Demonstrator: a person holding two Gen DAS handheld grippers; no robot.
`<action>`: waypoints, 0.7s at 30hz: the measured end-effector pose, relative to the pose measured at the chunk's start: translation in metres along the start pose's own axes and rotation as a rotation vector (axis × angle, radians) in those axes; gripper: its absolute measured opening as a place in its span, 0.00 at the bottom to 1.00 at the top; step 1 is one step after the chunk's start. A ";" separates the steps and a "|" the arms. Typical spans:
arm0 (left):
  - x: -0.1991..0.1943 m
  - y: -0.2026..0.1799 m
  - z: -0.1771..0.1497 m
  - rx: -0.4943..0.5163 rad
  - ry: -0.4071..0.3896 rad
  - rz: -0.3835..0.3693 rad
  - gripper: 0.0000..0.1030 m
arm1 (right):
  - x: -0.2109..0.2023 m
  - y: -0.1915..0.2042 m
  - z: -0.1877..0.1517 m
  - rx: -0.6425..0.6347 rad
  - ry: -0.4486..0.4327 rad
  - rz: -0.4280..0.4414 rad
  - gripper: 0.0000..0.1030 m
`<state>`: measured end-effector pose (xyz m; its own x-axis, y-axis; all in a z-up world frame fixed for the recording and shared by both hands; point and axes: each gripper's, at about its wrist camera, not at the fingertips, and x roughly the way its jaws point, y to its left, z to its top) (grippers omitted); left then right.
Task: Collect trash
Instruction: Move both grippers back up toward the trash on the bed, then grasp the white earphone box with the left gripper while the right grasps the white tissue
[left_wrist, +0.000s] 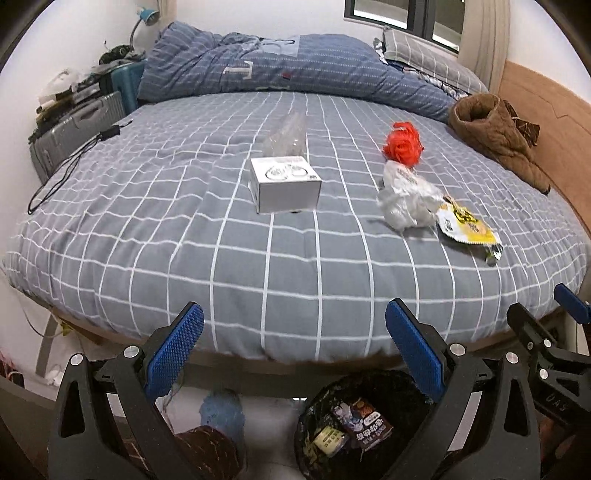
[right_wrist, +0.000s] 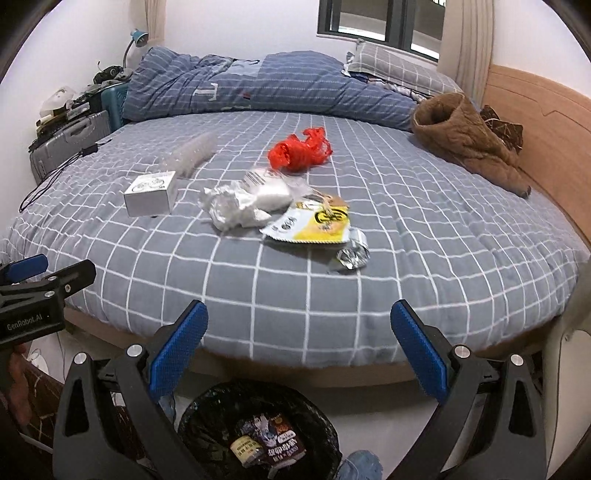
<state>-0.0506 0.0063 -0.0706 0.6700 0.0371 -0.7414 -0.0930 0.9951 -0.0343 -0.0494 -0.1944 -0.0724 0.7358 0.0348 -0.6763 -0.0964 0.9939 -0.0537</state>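
Observation:
Trash lies on the grey checked bed (left_wrist: 295, 280): a white box (left_wrist: 284, 184) (right_wrist: 150, 194), a clear plastic bottle (left_wrist: 286, 138) (right_wrist: 192, 153), a red plastic bag (left_wrist: 402, 144) (right_wrist: 299, 149), crumpled white plastic (left_wrist: 404, 199) (right_wrist: 243, 203), a yellow snack wrapper (left_wrist: 467, 225) (right_wrist: 314, 223) and a foil scrap (right_wrist: 352, 254). A black-lined bin (left_wrist: 358, 424) (right_wrist: 258, 432) with wrappers stands on the floor below the bed edge. My left gripper (left_wrist: 295, 354) and right gripper (right_wrist: 299, 350) are both open and empty, above the bin, short of the bed.
A folded blue duvet (left_wrist: 280, 70) and a pillow (left_wrist: 424, 55) lie at the back, a brown jacket (left_wrist: 498, 136) at the right by the wooden headboard (right_wrist: 546, 140). Suitcases (left_wrist: 74, 129) stand left of the bed; a black cable (left_wrist: 70, 162) lies on it.

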 end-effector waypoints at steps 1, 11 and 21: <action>0.001 0.000 0.003 0.000 -0.002 0.000 0.94 | 0.003 0.001 0.002 0.000 0.000 0.003 0.93; 0.020 0.008 0.030 -0.018 -0.015 0.013 0.94 | 0.026 0.019 0.024 -0.024 -0.008 0.057 0.93; 0.053 0.009 0.059 -0.010 -0.007 0.040 0.94 | 0.060 0.026 0.049 -0.035 0.003 0.083 0.93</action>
<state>0.0278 0.0224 -0.0703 0.6710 0.0778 -0.7373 -0.1274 0.9918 -0.0113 0.0254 -0.1617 -0.0779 0.7227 0.1163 -0.6814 -0.1801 0.9834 -0.0232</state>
